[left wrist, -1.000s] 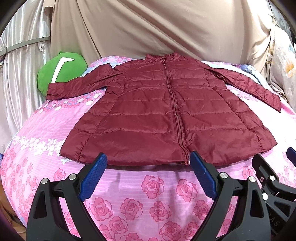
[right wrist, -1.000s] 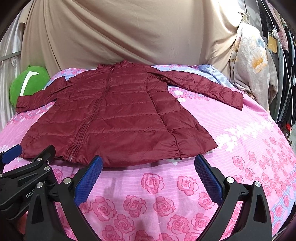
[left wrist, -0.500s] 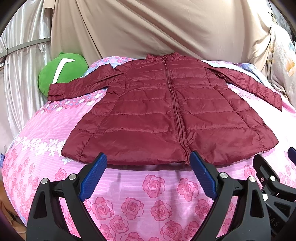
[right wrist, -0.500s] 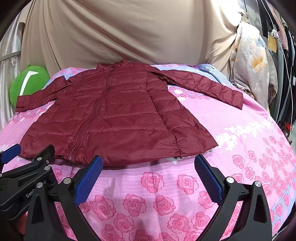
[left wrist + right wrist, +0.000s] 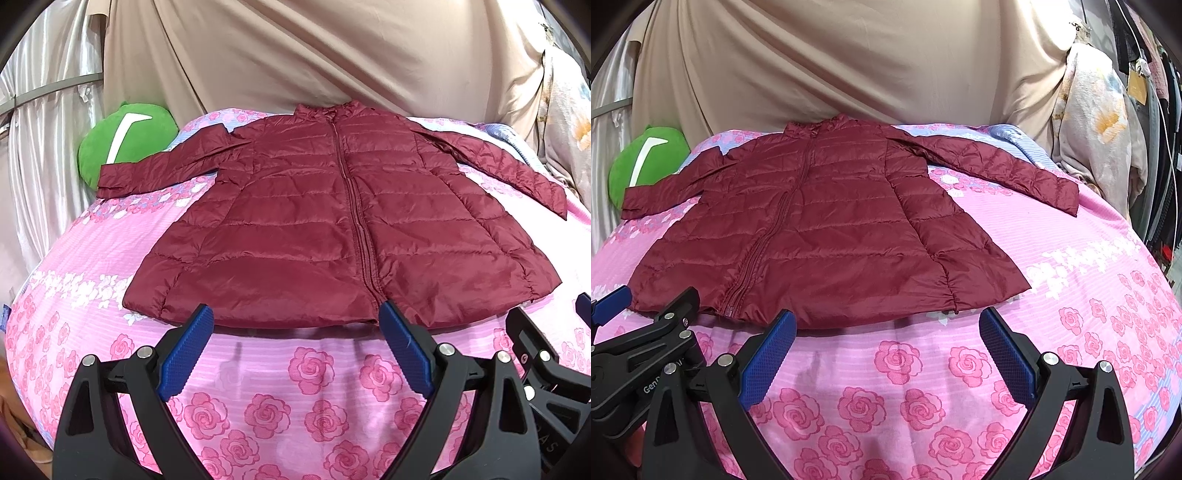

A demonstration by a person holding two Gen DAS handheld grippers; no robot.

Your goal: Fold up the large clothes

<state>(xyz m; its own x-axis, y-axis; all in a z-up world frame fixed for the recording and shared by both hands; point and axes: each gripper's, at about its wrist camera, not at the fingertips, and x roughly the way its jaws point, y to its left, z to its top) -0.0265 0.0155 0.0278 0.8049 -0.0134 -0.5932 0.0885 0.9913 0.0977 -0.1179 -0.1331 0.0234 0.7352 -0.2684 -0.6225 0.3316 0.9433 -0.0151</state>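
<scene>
A dark red quilted jacket (image 5: pixel 332 229) lies flat and zipped on the pink rose-print bed (image 5: pixel 303 373), both sleeves spread out sideways. It also shows in the right wrist view (image 5: pixel 820 229). My left gripper (image 5: pixel 295 332) is open and empty, hovering just short of the jacket's hem near the zip. My right gripper (image 5: pixel 886 336) is open and empty, just short of the hem's right half. Each gripper shows at the edge of the other's view.
A green plush cushion (image 5: pixel 125 140) sits at the bed's far left by the left sleeve cuff. A beige sheet (image 5: pixel 314 55) hangs behind the bed. Hanging clothes (image 5: pixel 1100 122) crowd the right side. The bed (image 5: pixel 1089 277) drops away at both sides.
Both grippers have crept slightly forward toward the jacket's hem. The jacket has not moved and both grippers stay open.
</scene>
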